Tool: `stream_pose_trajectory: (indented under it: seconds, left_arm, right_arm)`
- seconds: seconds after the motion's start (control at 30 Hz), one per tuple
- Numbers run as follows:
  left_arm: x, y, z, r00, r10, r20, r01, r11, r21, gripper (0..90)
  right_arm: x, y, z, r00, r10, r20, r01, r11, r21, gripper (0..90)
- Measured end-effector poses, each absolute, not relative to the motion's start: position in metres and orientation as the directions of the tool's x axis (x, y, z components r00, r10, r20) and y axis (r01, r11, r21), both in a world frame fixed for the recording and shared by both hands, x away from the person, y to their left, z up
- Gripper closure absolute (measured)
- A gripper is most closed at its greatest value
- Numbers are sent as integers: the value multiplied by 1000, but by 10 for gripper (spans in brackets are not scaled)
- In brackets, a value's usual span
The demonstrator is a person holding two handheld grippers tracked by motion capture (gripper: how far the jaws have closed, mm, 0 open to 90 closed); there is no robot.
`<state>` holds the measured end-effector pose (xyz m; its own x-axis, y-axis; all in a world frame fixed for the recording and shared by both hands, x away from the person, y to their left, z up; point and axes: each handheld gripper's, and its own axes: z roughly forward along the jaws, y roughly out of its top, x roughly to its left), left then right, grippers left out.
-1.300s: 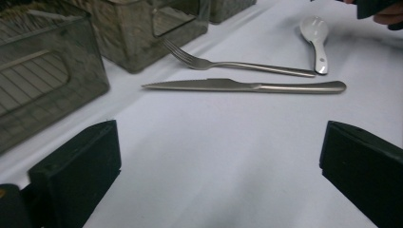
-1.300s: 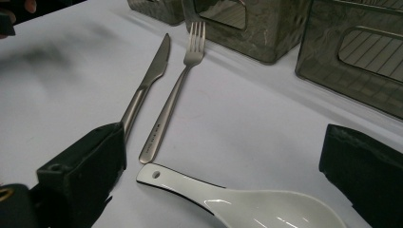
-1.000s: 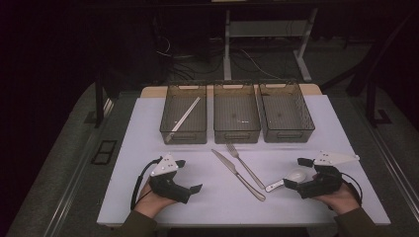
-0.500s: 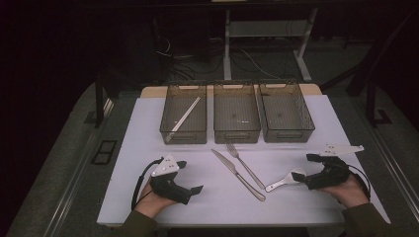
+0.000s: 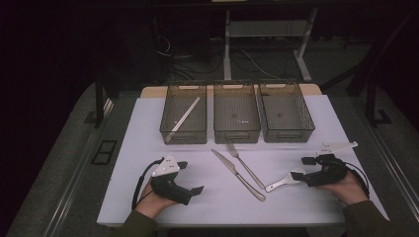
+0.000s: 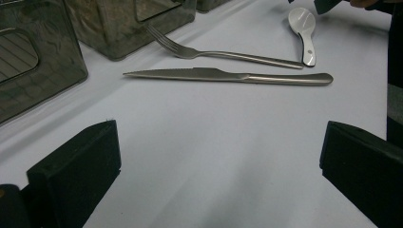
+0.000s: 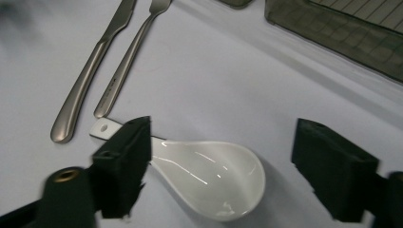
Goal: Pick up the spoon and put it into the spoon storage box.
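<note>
White spoon [image 7: 204,178] flat on the bench [image 5: 207,197], bowl up, at the near right of the white sheet. Right claw [image 5: 299,174] low over it, jaws standing either side of the bowl; just been closing, with the spoon between them. Left jaw in the right gripper view over the neck where handle meets bowl, possibly touching it, hard to tell at this angle; right jaw clear of the bowl with bare bench between. No firm grip seen. Spoon handle end just beside the tip of the fork handle.

Fork [image 5: 245,165] and knife [image 5: 237,174] side by side in the middle of the bench, handles toward the near edge, tines and blade toward the bins.

Left claw [image 5: 196,189] resting on the bench at the near left, jaws wide apart, nothing between them, pointed toward the cutlery.

Three dark see-through bins in a row along the far side: left bin [image 5: 170,129] holding a long pale stick leaning corner to corner, middle bin [image 5: 237,134] and right bin [image 5: 296,132] beside it.
</note>
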<state>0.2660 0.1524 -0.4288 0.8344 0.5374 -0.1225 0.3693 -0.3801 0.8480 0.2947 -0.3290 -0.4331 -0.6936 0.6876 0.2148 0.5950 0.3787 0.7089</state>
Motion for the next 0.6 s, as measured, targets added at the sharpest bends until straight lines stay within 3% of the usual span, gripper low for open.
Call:
stream_pose_trajectory:
  seconds: [0.23, 0.6]
  left_arm:
    - [266, 153, -429, 833, 538, -127, 372, -376, 849, 0]
    - [266, 153, -429, 833, 539, -128, 373, -375, 849, 0]
  right_arm:
    - [297, -329, -435, -714, 671, 199, 586, 418, 694, 368]
    - [297, -330, -439, -718, 672, 181, 599, 464, 652, 448]
